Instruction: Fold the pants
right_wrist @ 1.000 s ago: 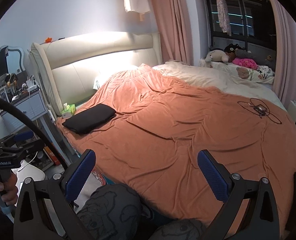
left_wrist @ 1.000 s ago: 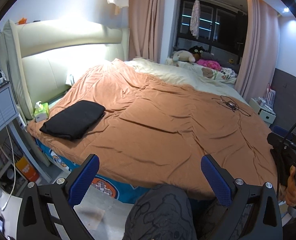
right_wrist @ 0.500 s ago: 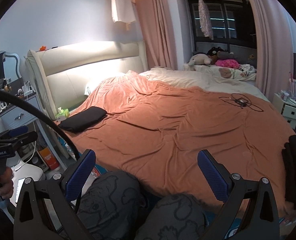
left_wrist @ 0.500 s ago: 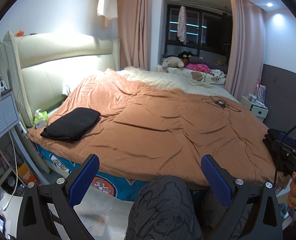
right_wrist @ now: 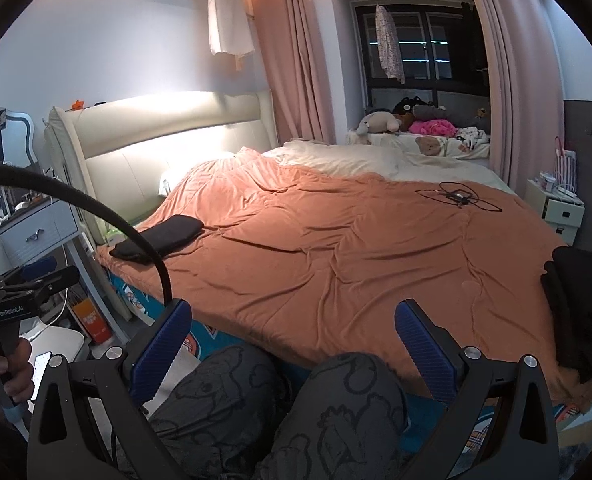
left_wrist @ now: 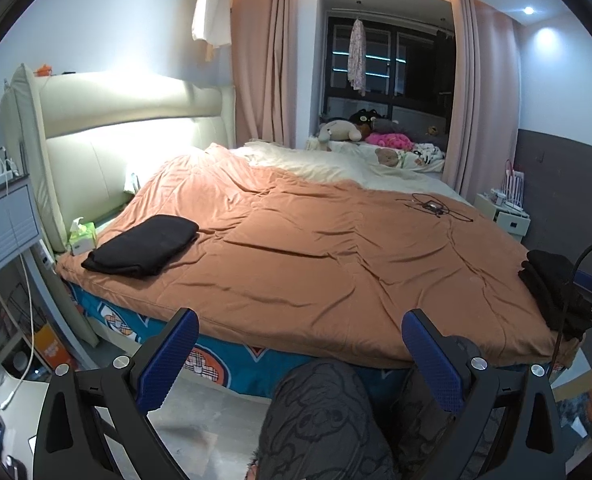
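Note:
A folded black pair of pants (left_wrist: 143,247) lies on the near left corner of the orange bed cover (left_wrist: 328,248); it also shows in the right wrist view (right_wrist: 159,237). A loose black pile of clothes (left_wrist: 552,288) sits at the bed's right edge, also in the right wrist view (right_wrist: 580,304). My left gripper (left_wrist: 300,356) is open and empty, held back from the bed over my knees. My right gripper (right_wrist: 296,346) is open and empty too, also off the bed.
A tangled black cable with a device (left_wrist: 432,206) lies on the far right of the cover. A tissue box (left_wrist: 81,236) and a nightstand (left_wrist: 3,220) stand left of the bed. Plush toys (left_wrist: 360,132) sit at the far side. My knees (right_wrist: 279,408) are below the grippers.
Both grippers have pulled back and risen away from the bed, so more of the room shows. The black pile at the right edge has come into view. Both jaws stay open.

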The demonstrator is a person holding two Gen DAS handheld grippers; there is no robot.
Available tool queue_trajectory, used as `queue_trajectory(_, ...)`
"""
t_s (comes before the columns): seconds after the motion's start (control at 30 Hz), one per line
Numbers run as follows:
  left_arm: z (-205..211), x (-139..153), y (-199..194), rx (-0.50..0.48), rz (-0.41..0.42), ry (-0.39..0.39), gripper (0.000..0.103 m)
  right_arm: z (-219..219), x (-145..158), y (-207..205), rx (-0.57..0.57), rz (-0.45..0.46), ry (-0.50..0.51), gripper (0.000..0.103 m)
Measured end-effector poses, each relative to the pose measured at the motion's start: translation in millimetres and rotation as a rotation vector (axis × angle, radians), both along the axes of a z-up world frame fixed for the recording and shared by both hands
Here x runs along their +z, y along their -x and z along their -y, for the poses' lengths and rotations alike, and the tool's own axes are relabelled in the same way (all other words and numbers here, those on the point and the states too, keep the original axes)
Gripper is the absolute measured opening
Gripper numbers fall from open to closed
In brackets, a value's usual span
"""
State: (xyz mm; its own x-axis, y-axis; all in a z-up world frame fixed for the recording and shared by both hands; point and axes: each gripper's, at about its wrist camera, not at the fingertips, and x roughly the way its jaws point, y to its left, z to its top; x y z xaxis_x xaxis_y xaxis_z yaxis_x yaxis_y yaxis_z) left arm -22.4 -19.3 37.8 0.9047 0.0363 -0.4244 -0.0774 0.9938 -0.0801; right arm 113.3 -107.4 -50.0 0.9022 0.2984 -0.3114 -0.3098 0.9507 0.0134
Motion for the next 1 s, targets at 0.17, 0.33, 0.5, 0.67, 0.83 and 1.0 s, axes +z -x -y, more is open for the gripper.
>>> queue_trajectory(0.17, 1, -2, 0, -0.021, -0.002, 0.011, 0.102, -8, -6, 5, 0.001, 0.01, -0.005, 0.102)
queue_trajectory(0.33, -2, -5, 0, -0.017, -0.007, 0.024, 0.102, -12, -11, 4, 0.006, 0.008, 0.006, 0.102)
queue_trajectory(0.5, -3, -5, 1, -0.009, -0.003, 0.026, 0.102, -9, -16, 1, 0.011, -0.008, -0.004, 0.102)
queue_trajectory(0.67, -3, -6, 1, -0.01, -0.01, 0.028, 0.102, -8, -15, 4, 0.005, -0.008, -0.005, 0.102)
queue_trajectory(0.83, -3, -5, 2, -0.004, -0.008, 0.024, 0.102, -5, -13, 7, 0.006, -0.012, -0.008, 0.102)
queue_trajectory(1.0, -4, -4, 3, -0.007, -0.003, 0.018, 0.102, -7, -14, 11, 0.013, -0.008, 0.004, 0.102)
